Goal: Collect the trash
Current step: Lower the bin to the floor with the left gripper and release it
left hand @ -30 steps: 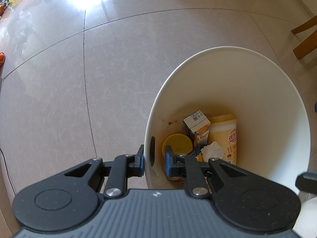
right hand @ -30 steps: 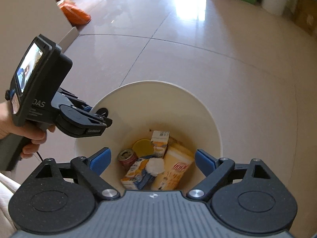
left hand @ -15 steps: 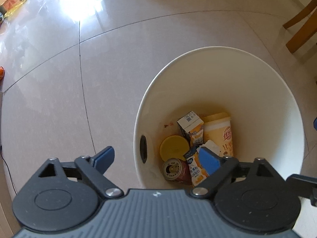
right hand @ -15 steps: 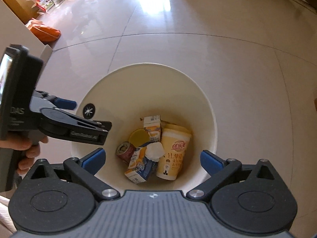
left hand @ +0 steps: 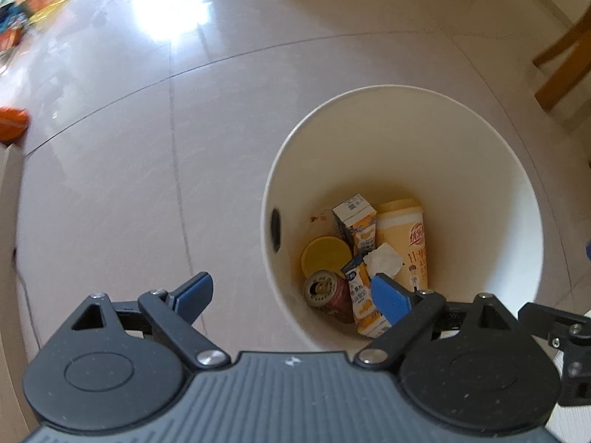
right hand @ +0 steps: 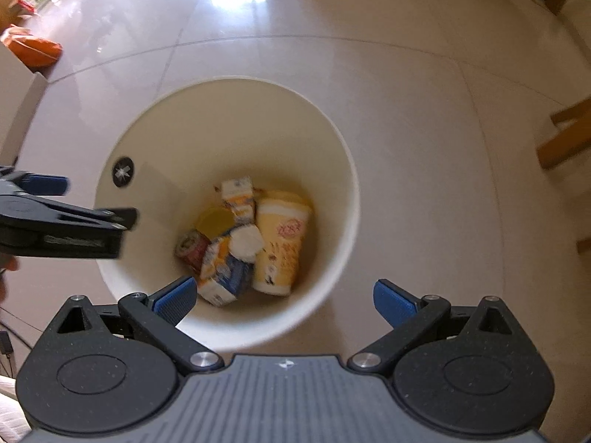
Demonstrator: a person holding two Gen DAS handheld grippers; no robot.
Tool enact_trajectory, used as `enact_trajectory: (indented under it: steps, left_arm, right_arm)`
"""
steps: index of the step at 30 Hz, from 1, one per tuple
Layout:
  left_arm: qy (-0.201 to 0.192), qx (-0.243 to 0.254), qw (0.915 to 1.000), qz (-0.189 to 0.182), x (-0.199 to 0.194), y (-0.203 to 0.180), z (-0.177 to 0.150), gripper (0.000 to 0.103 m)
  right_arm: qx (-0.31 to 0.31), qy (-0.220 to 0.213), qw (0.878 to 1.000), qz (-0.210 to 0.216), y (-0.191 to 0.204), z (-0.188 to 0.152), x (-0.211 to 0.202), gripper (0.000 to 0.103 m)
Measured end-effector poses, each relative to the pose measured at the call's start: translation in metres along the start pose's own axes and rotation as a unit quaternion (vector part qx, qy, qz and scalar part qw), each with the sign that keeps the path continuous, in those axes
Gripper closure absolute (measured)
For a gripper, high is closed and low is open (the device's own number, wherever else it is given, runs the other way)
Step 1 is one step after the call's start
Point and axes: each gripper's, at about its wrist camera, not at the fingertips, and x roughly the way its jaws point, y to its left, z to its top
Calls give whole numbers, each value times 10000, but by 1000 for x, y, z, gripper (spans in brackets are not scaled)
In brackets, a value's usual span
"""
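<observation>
A white round trash bin [left hand: 480, 170] [right hand: 325, 140] stands on the tiled floor. Inside it lie a yellow paper cup [left hand: 410, 236] [right hand: 282, 243], two drink cartons [left hand: 356, 221] [right hand: 221, 269], a red can [left hand: 325, 289] [right hand: 190, 247], a yellow lid [left hand: 325, 254] and a crumpled white tissue [left hand: 382, 262] [right hand: 245, 241]. My left gripper [left hand: 293, 295] hangs open above the bin's near-left rim, holding nothing. My right gripper [right hand: 282, 297] is open and empty above the bin's near rim. The left gripper [right hand: 66, 217] also shows at the left of the right wrist view.
Glossy beige floor tiles surround the bin. A wooden chair leg [left hand: 561, 59] [right hand: 565, 140] stands to the right. An orange bag [right hand: 33, 46] [left hand: 11, 125] and a cardboard box edge [right hand: 18, 92] lie at the left. Clutter lines the far wall.
My left gripper let go of the bin's rim, opened wide and lifted away. Both cameras rose, so the bin looks smaller. The right gripper stayed open.
</observation>
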Motion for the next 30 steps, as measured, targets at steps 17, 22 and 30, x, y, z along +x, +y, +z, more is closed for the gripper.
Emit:
enact_trajectory:
  steps: [17,22,30]
  left_arm:
    - [-216,-580,9968,496,-95,-36,-69,10]
    - [-253,-636,9964,493,-125,-47,-76,8]
    - [-371,-786,9946,569,-151,-53,-76,7]
  right_arm:
    - [539,-116,9983,-171,-28,-50,-58,0]
    - [676,-236,9974,-14,-34,-55,-75,0]
    - [567,-432,9974,58,-28,-61,-100,0]
